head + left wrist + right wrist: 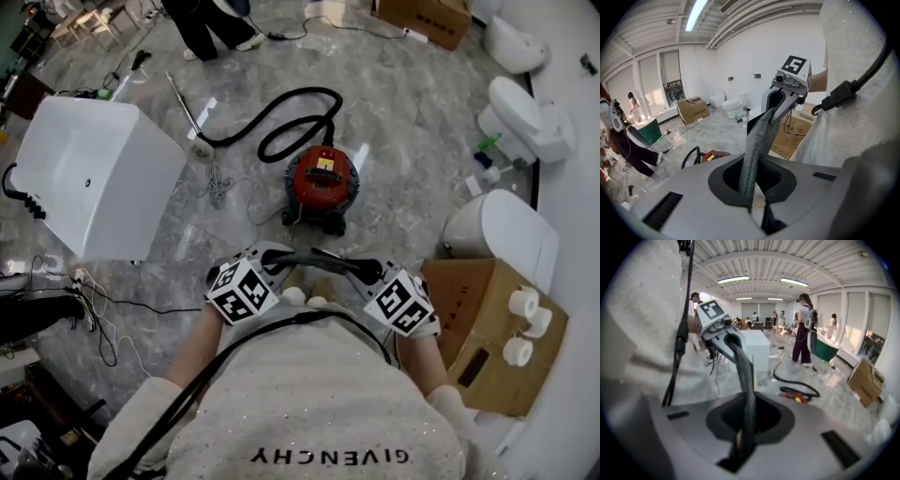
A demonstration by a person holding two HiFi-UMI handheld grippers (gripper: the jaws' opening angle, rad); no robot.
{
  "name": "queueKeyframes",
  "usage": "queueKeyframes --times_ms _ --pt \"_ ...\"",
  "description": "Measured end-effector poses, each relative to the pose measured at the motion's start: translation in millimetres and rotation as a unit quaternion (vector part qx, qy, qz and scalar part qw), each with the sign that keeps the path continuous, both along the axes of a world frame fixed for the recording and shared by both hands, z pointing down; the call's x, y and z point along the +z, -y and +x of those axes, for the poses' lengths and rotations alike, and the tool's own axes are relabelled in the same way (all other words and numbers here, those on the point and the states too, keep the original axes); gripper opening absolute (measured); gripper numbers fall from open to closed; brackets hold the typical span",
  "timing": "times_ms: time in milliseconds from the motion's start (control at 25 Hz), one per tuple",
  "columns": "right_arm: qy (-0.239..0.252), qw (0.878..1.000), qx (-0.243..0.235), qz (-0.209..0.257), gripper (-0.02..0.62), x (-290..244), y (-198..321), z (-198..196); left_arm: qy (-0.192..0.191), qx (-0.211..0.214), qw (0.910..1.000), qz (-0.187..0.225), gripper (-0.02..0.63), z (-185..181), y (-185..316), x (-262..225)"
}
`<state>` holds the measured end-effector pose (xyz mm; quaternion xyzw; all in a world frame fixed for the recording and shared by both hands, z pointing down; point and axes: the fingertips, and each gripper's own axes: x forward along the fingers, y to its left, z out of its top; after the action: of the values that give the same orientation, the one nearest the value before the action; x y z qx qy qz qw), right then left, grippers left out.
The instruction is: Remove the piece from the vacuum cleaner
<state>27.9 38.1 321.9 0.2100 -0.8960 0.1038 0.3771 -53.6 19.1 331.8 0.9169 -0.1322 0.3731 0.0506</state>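
Grippers sit tucked close against the person's chest. The left gripper (761, 124) and the right gripper (737, 352) point their tips at one another, almost meeting. Both are clenched on nothing: no part of the machine is between either pair of jaws.

The vacuum cleaner (322, 180) stands on the floor ahead of both grippers, well apart from them. Its black hose (281, 127) loops away beyond it toward a thin wand (181, 101), farther ahead on the left gripper's side. I cannot tell which piece is meant to come off, and by my reading nothing has been removed yet.

From where I stand I can foresee three kinds of trouble:
- The red canister looks likely to slide or tip if one gripper tugs the hose while the other does not brace the body.
- A loose cord (220, 187) lies just beside the canister on the left gripper's side and could snag a reach.
- Jaws that arrive closed would only shove the part instead of taking it.

Counting outward:
- two grippers
- one vacuum, one hose, one wand
- one white cabinet (94, 178) off the left gripper's side
- three toilets (525, 120) off the right gripper's side
- two cardboard boxes (487, 319), the nearer one carrying three paper rolls (521, 303)
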Motion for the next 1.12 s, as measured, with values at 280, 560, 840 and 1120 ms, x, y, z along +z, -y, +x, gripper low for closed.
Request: queueKeyframes --times_ms 280,560,840,1120 --pt "0.005 1.000 -0.010 0.002 0.037 0 -3 -10 0.007 0.005 1.0000 -0.001 0.033 -11 -6 -1" --pt "-0.007 1.000 -0.012 0.001 0.037 2 -6 -16 -0.004 0.000 0.9999 -0.016 0.034 -17 -10 4" --pt "-0.014 1.000 -0.010 -0.008 0.037 3 -7 -10 -0.010 0.004 0.9997 -0.023 0.033 -11 -11 6" --pt "-0.020 1.000 -0.011 -0.013 0.037 5 -7 -7 -0.010 0.003 0.9994 -0.032 0.034 -8 -12 10"
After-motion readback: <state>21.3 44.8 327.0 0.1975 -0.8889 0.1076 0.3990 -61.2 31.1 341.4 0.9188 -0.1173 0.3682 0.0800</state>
